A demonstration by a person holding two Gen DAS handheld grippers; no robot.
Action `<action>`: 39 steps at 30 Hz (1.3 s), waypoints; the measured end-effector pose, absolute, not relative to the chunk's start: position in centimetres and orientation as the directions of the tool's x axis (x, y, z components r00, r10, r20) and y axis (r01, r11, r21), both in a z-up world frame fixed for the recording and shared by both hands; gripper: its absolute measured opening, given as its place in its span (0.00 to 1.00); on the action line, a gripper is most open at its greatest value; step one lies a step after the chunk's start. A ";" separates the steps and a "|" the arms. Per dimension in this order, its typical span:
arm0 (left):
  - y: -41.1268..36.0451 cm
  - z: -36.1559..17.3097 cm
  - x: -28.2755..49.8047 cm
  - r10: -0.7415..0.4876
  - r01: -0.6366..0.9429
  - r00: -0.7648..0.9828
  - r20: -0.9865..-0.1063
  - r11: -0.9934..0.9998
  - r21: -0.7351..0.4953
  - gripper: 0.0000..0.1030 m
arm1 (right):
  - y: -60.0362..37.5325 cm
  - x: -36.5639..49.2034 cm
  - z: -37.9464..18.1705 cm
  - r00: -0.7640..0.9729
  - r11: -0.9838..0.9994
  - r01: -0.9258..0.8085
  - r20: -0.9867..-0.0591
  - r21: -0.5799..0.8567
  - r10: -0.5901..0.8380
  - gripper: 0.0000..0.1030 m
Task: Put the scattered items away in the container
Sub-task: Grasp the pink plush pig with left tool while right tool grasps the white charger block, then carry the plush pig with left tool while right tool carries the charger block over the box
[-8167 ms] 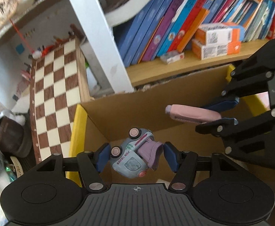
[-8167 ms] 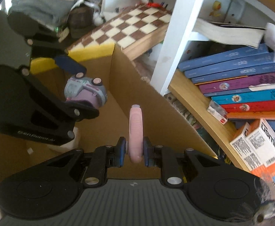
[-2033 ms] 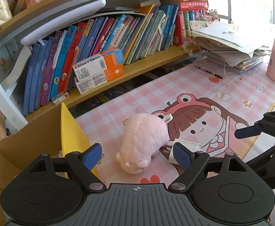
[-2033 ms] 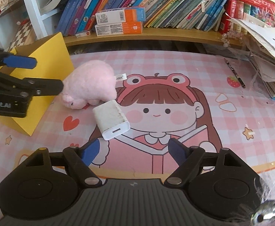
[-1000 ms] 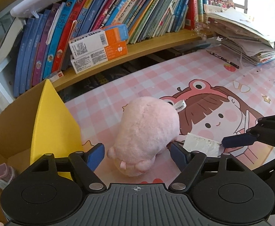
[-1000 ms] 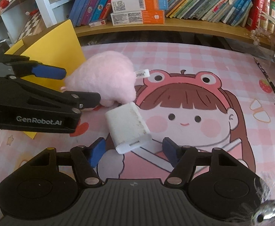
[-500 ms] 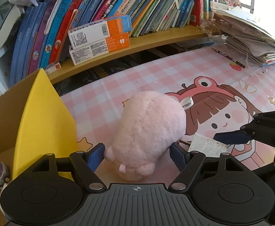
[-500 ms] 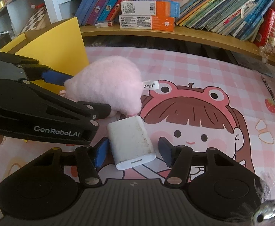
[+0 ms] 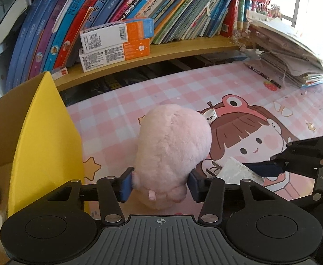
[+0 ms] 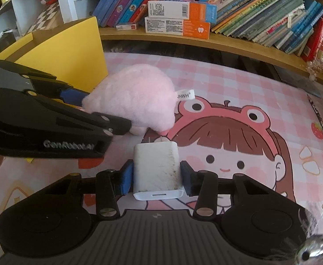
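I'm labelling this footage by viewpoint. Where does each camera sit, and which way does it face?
Left wrist: on the left gripper, looking down along its fingers at the pink plush toy between its closing jaws; yellow box at left.
Right wrist: on the right gripper, facing the white charger between its closing jaws.
Shared: toy, charger, box, bookshelf, and each other's gripper.

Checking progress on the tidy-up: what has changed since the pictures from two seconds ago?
Both grippers came in and are closing: the left gripper around the pink plush, the right gripper around the white charger. Plush, charger and yellow box lie where they were.
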State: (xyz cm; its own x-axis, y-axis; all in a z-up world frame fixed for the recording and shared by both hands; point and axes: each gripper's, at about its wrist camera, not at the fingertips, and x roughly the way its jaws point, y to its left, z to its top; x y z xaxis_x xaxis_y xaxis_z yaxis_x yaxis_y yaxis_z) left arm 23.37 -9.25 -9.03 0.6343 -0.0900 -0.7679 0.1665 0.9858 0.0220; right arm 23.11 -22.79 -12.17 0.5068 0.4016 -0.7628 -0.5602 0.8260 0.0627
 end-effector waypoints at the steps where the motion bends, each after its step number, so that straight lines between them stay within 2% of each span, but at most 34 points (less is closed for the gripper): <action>1: -9.1 -8.9 23.3 -0.096 0.165 0.634 -0.768 0.986 0.013 0.45 | -23.0 23.0 -12.1 0.503 0.829 -0.555 -0.765 0.071 0.402 0.41; 8: -9.2 -7.6 22.1 -0.143 0.186 0.639 -0.756 0.982 -0.029 0.43 | -24.6 22.2 -11.7 0.483 0.852 -0.512 -0.782 0.112 0.393 0.41; 19: -9.4 -4.2 18.7 -0.182 0.216 0.687 -0.703 0.975 -0.041 0.42 | -25.9 19.6 -9.9 0.514 0.869 -0.485 -0.771 0.099 0.375 0.41; 32: -6.7 -0.6 12.3 -0.169 0.174 0.743 -0.647 0.983 -0.058 0.42 | -25.7 16.3 -6.8 0.565 0.862 -0.502 -0.729 0.068 0.387 0.40; 39: -4.3 1.1 10.0 -0.118 0.103 0.781 -0.613 0.993 -0.060 0.42 | -25.2 15.1 -4.7 0.590 0.845 -0.533 -0.699 0.039 0.405 0.40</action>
State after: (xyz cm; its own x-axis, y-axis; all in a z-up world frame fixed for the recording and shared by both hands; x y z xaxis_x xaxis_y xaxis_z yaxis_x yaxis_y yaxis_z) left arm 9.96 -4.27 1.09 0.7815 -0.1181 -0.6127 0.1032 0.9929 -0.0598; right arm 15.10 -25.21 -4.65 0.5896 0.4046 -0.6991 -0.5334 0.8450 0.0391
